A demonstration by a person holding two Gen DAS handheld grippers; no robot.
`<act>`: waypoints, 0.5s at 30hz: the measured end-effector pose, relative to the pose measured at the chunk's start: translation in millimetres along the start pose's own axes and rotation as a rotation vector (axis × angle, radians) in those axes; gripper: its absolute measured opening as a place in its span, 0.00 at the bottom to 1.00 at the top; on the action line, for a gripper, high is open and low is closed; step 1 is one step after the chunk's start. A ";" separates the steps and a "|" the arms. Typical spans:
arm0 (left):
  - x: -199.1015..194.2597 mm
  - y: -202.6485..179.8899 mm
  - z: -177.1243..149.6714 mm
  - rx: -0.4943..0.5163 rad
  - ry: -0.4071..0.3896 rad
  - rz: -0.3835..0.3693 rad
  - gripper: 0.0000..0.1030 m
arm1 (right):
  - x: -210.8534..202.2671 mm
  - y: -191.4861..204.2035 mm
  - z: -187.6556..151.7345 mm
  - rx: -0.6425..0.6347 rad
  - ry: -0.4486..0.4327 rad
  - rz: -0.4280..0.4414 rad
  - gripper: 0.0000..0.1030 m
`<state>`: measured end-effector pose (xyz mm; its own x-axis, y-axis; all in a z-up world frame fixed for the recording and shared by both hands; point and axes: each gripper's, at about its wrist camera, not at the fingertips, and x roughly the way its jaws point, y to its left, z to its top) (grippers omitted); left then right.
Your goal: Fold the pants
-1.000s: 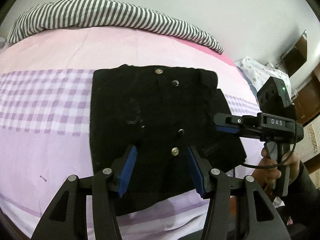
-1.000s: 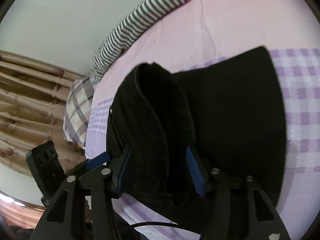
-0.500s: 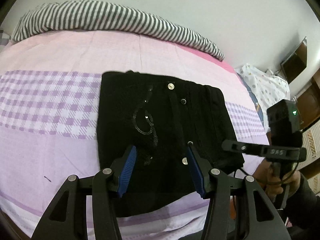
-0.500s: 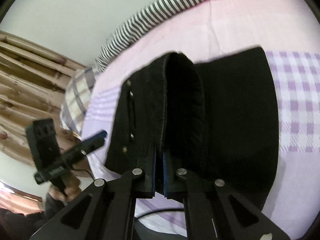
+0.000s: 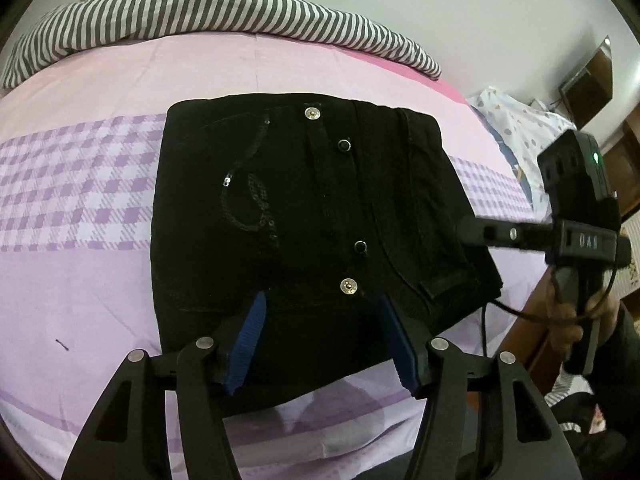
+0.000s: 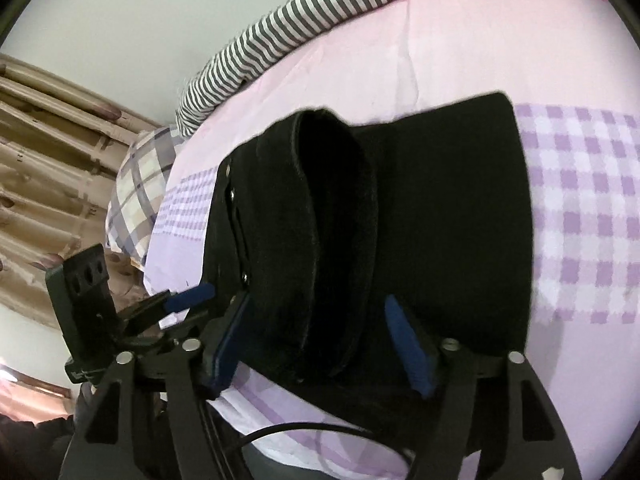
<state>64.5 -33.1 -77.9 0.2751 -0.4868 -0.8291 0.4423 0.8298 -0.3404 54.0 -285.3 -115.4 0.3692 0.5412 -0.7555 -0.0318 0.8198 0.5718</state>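
The folded black pants (image 5: 304,232) are laid on the bed (image 5: 100,280), long axis running toward the striped pillow (image 5: 224,12). Both the left claw (image 5: 320,332) and right claw (image 6: 316,340) are being opened over the near edge, nothing gripped.

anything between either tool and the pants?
Nothing visible. Both tools are opening right at the folded pants on the bed: left tool over the near edge, right tool astride the raised fold, pads not pressing.
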 end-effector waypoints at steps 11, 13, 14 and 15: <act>2.9 -6.7 0.5 0.007 0.005 0.041 0.58 | 14.4 -18.8 17.3 -0.013 0.017 0.084 0.67; 2.7 -6.5 0.1 0.005 0.006 0.042 0.58 | 20.3 -16.9 23.6 -0.027 0.018 0.106 0.68; 2.6 -6.1 0.2 0.004 0.006 0.043 0.58 | 22.8 -16.5 26.4 -0.029 0.019 0.116 0.68; 2.6 -6.2 0.1 0.003 0.006 0.043 0.58 | 25.2 -16.3 29.3 -0.030 0.020 0.129 0.68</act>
<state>62.6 -39.5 -77.9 0.2890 -0.4487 -0.8457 0.4325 0.8493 -0.3028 91.0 -290.6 -134.4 0.3417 0.6461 -0.6824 -0.1054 0.7479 0.6553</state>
